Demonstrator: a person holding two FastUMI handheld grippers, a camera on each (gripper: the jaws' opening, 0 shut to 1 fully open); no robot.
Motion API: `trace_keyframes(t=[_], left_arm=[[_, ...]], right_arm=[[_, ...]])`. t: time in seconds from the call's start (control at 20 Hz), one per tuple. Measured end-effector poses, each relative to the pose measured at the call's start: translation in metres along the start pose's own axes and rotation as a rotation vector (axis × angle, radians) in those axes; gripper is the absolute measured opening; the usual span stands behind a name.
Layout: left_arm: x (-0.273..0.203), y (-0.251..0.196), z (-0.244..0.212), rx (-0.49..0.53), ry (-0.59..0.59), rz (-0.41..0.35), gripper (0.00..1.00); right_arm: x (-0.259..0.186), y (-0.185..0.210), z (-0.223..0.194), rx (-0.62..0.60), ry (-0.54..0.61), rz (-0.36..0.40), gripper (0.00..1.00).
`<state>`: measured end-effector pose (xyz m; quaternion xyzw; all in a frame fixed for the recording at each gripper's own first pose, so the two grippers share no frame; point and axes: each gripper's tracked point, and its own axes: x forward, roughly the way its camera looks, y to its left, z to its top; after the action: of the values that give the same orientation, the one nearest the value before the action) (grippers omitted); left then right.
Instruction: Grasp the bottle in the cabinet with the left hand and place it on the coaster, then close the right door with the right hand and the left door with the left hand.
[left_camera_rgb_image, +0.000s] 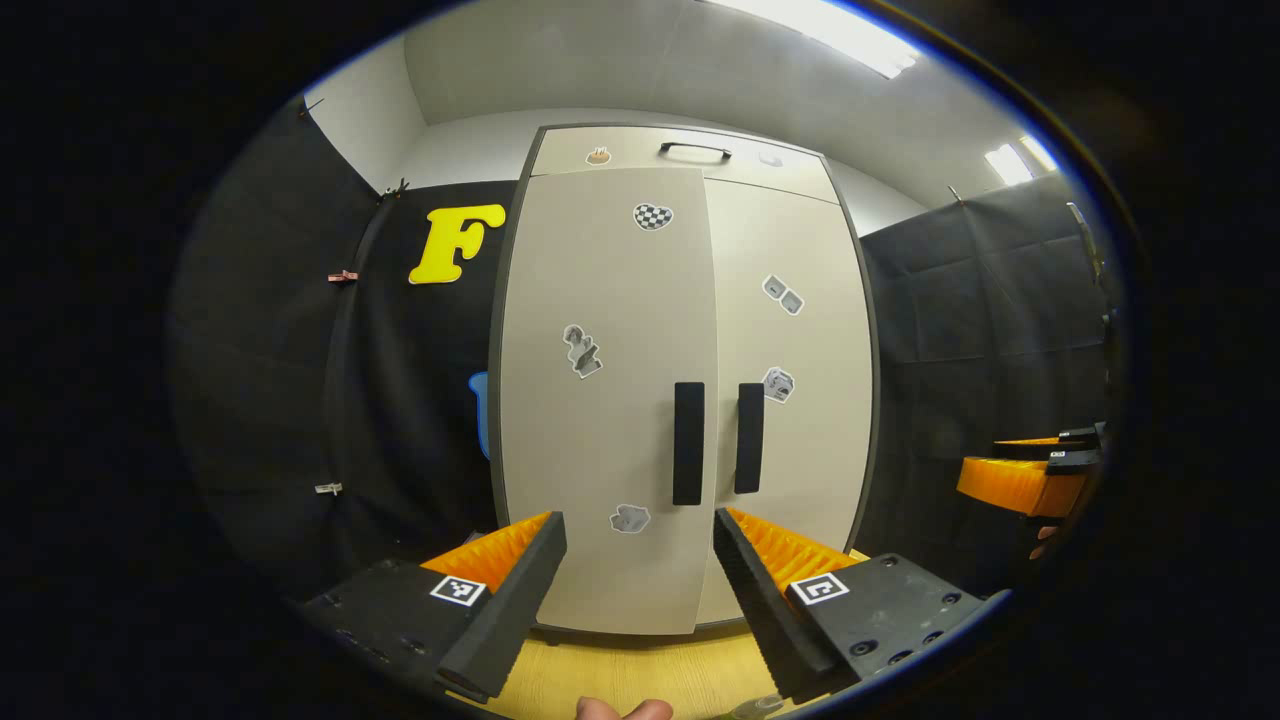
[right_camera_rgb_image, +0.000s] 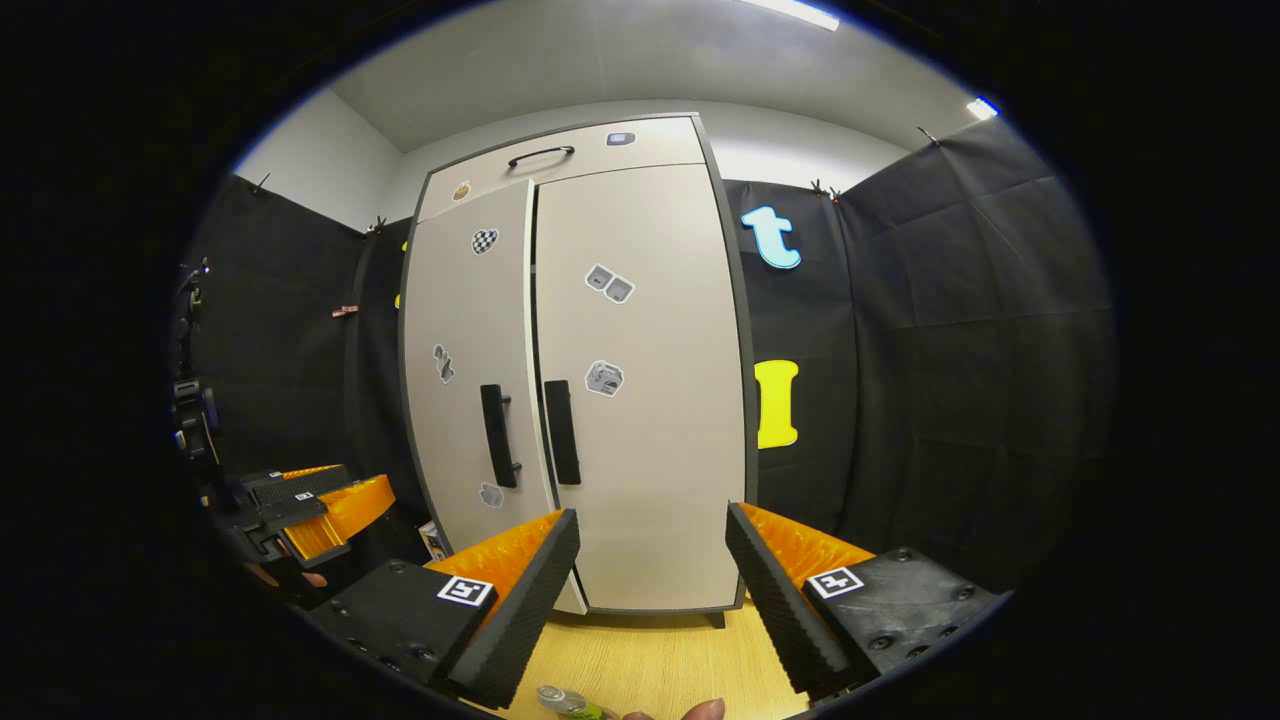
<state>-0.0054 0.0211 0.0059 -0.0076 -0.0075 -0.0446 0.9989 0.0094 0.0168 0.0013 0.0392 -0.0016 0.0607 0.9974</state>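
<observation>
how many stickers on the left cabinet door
3 on the left door: a checkered one near the top, one mid-height, one low by the handle. None looks hidden.

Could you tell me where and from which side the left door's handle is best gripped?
Grip the left door's handle around its middle, coming straight from the front, the open left tongs straddling it sideways. It is an upright bar standing off the door; the right door's handle sits close beside it, so one finger would likely slip between them.
</observation>
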Motion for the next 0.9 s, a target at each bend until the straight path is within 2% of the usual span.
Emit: trace_keyframes(t=[0.3,0.5,0.9], left_arm=[[-0.021,0.007,-0.007,0.001,0.012,0.016,0.95],[-0.025,0.009,-0.006,0.012,0.005,0.016,0.95],[-0.029,0.008,-0.005,0.014,0.001,0.022,0.95]], right_arm=[[-0.005,0.004,-0.001,0.004,0.002,0.003,0.98],[-0.008,0.007,0.001,0.004,-0.002,0.007,1.00],[-0.011,0.010,0.001,-0.014,-0.002,0.015,0.98]])
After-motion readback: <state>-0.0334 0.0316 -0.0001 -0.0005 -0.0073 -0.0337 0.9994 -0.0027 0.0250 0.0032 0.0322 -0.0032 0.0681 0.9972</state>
